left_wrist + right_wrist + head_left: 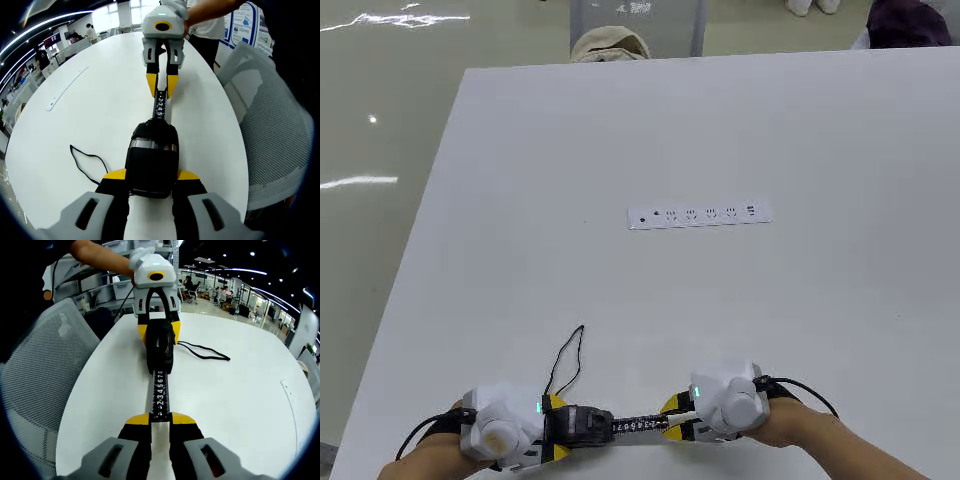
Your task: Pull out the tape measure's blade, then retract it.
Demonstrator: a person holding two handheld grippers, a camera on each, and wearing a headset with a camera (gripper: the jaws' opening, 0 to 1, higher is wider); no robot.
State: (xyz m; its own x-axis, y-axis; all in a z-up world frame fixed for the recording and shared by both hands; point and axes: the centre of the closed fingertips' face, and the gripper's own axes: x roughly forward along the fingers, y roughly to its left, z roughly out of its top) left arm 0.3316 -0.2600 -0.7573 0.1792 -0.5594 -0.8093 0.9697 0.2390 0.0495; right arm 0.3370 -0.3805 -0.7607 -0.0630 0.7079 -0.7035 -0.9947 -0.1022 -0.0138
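On the desk [800, 330], well on the person's side of the power strip [700, 214], the left tool [557, 427] clamps the black tape measure case [582, 422] and the right tool [674, 420] pinches the drawn-out blade [640, 424]. Gripper views make its numerals legible; the head view blurs them.

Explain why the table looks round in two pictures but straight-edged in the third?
Fisheye bending: the left gripper view and right gripper view bend the table round; the head view keeps its edges straight, with glare streaks on the floor.
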